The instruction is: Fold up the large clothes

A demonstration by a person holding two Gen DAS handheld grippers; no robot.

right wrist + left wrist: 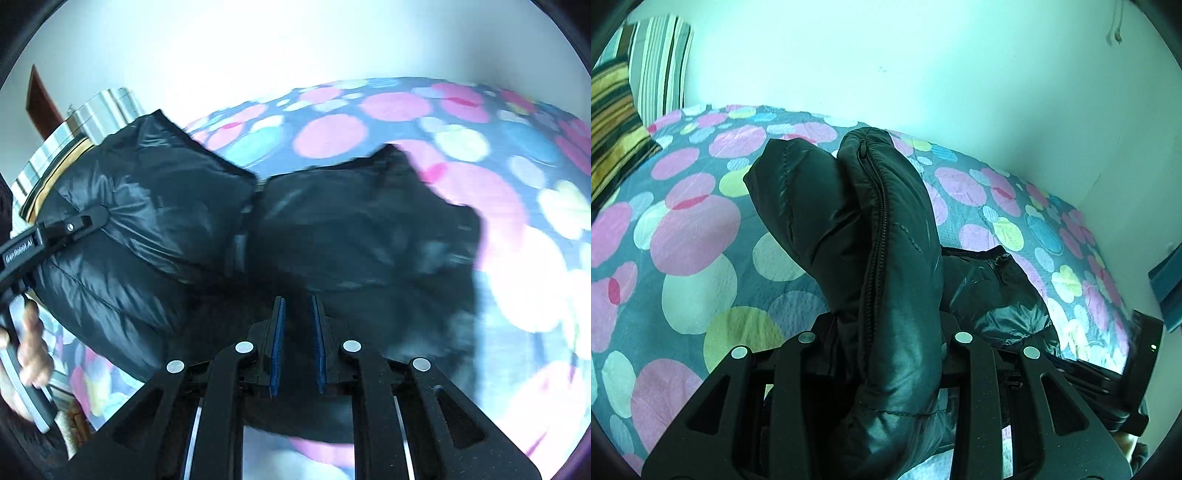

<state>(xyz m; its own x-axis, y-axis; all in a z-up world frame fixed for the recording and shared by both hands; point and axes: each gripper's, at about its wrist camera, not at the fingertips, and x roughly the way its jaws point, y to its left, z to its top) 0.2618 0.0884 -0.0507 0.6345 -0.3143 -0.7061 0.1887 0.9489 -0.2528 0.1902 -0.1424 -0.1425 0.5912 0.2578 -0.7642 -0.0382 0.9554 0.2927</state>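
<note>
The left hand-held gripper point(886, 343) is seen clamped on a thick fold of the black puffer jacket point(882, 229), whose zippered edge point(877, 206) rises out of the jaws toward 12 o'clock in the left wrist view (the long axis of the held part thus runs straight along the fingers). The right hand-held gripper point(298, 325) holds nothing: its blue pads point(277, 343) stand slightly apart and bare, with the jaws nearly closed and no cloth between them.

The jacket is spread on the bed point(701, 229), over a bedspread printed with coloured circles. In the right wrist view its bulk point(332, 229) lies directly ahead of the empty gripper, from 10 o'clock round to 1 o'clock, with the long axis running roughly 9 to 3 across that gripper's line. The left gripper is seen there at 9 o'clock point(79, 223), holding the raised side of the garment.

The free corner at about 1 o'clock point(391, 155) is judged nearer to the right hand than to the left, so the coming grasp would fall to the right (the view is blurred, so the exact edge cannot be made out). A striped cushion point(613, 125) lies at the bed's far end.
</note>
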